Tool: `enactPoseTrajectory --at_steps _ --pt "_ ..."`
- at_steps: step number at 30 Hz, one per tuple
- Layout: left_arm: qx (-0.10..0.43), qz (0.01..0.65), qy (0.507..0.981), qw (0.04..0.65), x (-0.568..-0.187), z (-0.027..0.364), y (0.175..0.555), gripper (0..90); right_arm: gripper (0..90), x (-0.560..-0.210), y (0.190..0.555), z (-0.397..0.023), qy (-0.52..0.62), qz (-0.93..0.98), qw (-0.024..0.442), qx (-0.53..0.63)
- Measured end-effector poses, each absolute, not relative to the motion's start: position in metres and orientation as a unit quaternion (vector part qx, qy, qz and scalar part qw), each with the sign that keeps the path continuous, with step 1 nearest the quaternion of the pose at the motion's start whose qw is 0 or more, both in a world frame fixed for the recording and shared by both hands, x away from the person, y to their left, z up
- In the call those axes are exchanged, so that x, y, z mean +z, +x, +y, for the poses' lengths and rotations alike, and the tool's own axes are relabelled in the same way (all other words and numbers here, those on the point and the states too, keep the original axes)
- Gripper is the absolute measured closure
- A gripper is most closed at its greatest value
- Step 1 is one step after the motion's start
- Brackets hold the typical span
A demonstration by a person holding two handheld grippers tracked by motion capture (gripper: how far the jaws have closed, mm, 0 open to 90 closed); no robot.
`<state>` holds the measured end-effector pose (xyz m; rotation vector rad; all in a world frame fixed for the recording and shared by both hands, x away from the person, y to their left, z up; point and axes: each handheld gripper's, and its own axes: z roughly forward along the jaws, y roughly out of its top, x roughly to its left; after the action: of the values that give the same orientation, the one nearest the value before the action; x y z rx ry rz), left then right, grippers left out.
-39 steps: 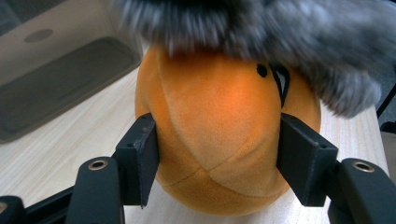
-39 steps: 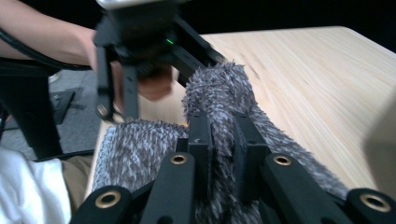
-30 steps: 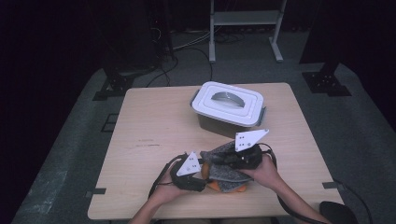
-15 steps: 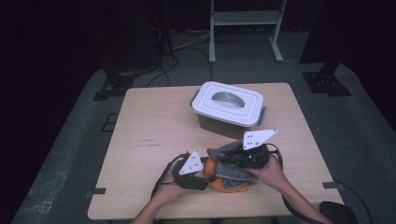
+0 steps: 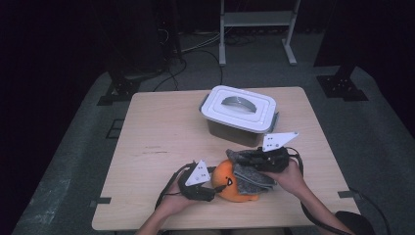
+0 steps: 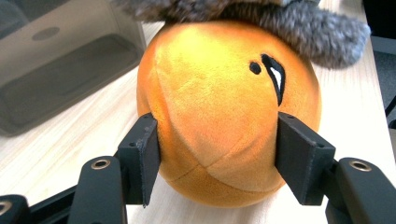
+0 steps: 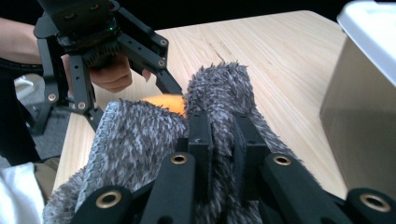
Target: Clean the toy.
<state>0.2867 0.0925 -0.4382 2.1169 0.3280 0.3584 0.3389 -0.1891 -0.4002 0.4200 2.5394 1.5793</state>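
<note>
One orange plush (image 6: 224, 116), one grey cloth (image 7: 140, 140), one lidded box (image 5: 240, 110).

A plastic box (image 5: 239, 117) stands on the far half of the wooden table (image 5: 161, 142), a little to the right of the middle. It has a white lid (image 5: 241, 107) with a grey handle (image 5: 236, 102) on top, and its walls are translucent grey. Behind the table, on the grey floor (image 5: 195, 76), lie some cables (image 5: 188, 46), and a white metal stand (image 5: 257, 19) rises there.
</note>
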Motion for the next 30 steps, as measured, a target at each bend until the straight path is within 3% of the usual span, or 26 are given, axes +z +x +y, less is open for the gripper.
enactPoseTrajectory --at_steps 6,11,18,30 --pt "0.096 0.149 0.853 0.491 -0.432 0.093 0.292 18.3 78.9 -0.406 0.329 -0.192 0.136 0.832 0.05 0.536" --pt "0.076 0.146 0.856 0.489 -0.426 0.087 0.293 12.9 78.7 -0.404 0.313 -0.174 0.099 0.833 0.037 0.543" --pt "0.097 0.138 0.855 0.491 -0.432 0.089 0.29 31.6 78.9 -0.402 0.307 -0.174 0.088 0.837 0.045 0.539" --pt "0.1 0.144 0.851 0.495 -0.433 0.092 0.287 34.1 79.3 -0.416 0.306 -0.221 0.138 0.828 0.052 0.541"
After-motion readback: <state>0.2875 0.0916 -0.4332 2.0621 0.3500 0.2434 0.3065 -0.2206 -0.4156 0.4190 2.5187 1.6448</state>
